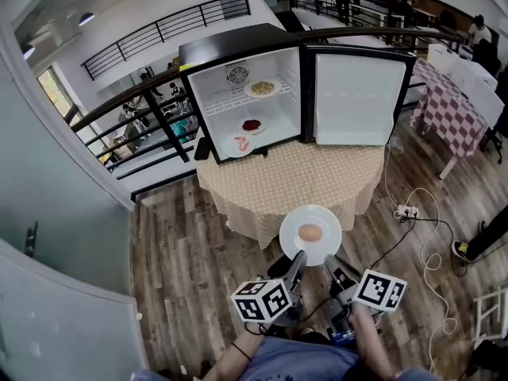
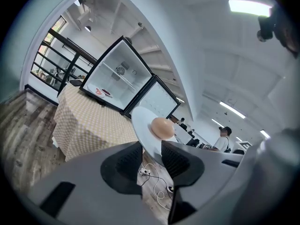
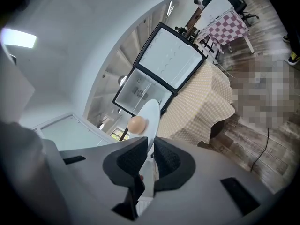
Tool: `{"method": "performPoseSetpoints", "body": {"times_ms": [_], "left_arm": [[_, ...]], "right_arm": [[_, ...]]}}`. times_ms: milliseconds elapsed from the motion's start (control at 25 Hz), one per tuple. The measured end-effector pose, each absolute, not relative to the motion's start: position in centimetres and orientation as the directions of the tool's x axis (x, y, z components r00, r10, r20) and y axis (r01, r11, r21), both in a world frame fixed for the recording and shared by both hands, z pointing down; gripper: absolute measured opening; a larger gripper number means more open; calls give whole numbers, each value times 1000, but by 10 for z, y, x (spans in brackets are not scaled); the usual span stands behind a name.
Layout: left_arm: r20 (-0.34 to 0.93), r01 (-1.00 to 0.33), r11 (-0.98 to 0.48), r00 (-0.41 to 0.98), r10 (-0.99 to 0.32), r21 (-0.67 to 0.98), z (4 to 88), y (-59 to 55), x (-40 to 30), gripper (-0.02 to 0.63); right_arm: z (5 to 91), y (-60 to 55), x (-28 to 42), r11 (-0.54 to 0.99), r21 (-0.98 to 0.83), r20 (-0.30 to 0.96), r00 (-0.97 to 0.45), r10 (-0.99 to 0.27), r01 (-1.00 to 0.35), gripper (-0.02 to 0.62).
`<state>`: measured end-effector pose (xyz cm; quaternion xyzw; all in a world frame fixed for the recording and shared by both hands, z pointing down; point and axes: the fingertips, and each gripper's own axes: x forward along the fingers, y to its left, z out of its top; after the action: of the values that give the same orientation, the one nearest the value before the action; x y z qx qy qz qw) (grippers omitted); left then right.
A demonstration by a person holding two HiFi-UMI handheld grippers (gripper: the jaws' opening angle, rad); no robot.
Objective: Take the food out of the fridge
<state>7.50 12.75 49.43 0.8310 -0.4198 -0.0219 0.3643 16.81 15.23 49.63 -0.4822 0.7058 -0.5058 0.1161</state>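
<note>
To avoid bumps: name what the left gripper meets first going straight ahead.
Besides the plate the left gripper grips, probably the table's near edge; depth is unclear.

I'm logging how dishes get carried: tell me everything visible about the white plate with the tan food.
The plate is round, plain white and smooth, ceramic by its look, and shallow. One rounded tan piece of food sits at its middle. It is held roughly level in the air, just short of the cloth-covered table and above the wooden floor. The left tool and the right tool each pinch its near rim; nothing else touches it.
</note>
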Motion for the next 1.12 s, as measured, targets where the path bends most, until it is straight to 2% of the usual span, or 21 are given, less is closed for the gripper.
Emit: {"method": "performPoseSetpoints", "body": {"times_ms": [1120], "left_arm": [[279,-709,-298,575,-769,639,497,229,59,135]], "right_arm": [[493,245,151,99,-818,315,-586,-747,-566,49]]}}
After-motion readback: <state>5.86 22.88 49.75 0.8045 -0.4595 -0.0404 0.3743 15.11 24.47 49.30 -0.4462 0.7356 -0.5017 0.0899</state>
